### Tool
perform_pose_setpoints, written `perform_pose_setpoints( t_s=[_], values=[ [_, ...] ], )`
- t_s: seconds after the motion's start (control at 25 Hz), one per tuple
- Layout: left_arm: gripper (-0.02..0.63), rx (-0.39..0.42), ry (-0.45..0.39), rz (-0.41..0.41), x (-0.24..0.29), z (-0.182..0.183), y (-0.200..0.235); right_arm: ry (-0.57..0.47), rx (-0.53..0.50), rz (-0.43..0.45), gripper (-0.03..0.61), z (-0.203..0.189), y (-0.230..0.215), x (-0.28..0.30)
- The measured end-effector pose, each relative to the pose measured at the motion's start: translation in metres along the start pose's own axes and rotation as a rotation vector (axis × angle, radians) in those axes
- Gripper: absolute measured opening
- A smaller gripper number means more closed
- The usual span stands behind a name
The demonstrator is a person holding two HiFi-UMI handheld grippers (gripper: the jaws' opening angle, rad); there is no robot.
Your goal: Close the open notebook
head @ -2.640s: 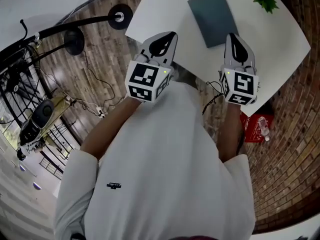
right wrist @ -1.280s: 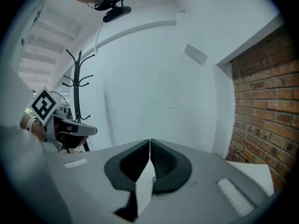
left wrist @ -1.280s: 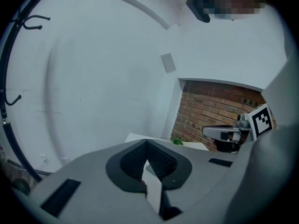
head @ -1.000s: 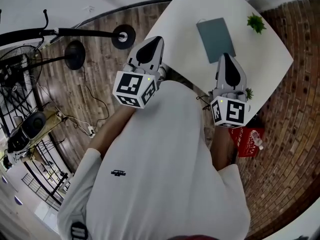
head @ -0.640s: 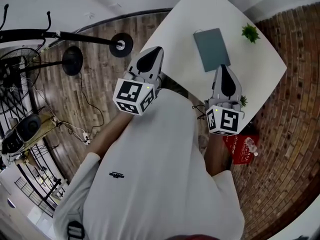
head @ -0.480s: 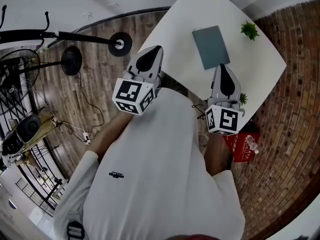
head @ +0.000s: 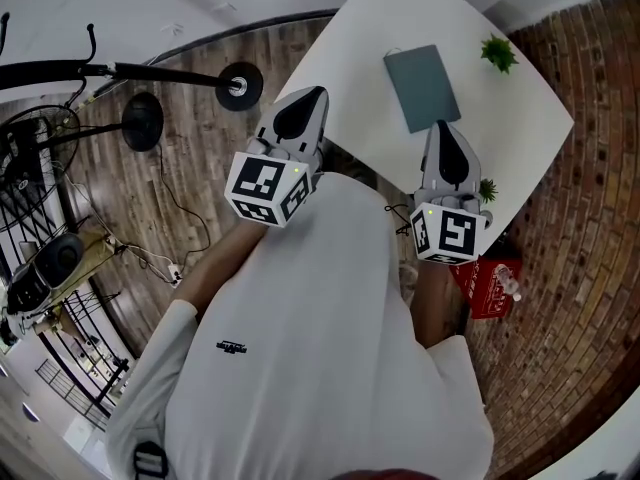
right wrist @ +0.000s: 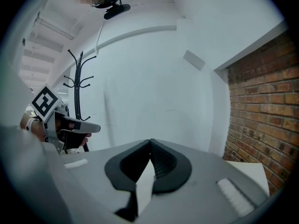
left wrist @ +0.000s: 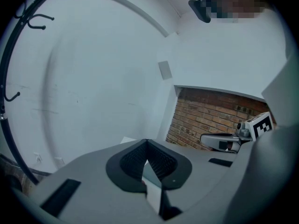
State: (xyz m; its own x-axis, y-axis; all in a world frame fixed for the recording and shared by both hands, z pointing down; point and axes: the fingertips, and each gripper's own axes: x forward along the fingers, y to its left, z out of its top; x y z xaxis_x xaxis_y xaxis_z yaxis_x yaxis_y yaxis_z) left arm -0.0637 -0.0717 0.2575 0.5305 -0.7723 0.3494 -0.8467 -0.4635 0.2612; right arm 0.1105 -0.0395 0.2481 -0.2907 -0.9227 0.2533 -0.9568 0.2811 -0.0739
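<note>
I hold both grippers at the near edge of the white table, my left gripper and my right gripper each with jaws pressed together and nothing caught between them. The grey-green notebook lies flat on the tabletop with its cover down, straight ahead of my right gripper's tip and just beyond it, and well off to the right of my left gripper. A small green plant stands on the table near the notebook's far right corner.

No lettering is legible; the small dark print on the white shirt is too tiny to read.
</note>
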Motion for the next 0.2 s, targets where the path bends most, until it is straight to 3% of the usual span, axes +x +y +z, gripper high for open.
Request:
perform_pose_setpoints(
  t_s=[0.2],
  values=[
    [0.005, -0.001, 0.005, -0.003, 0.0028, -0.0031, -0.0035, -0.001, 0.003, -0.003, 0.006, -0.0014, -0.0049, 0.0014]
  ],
)
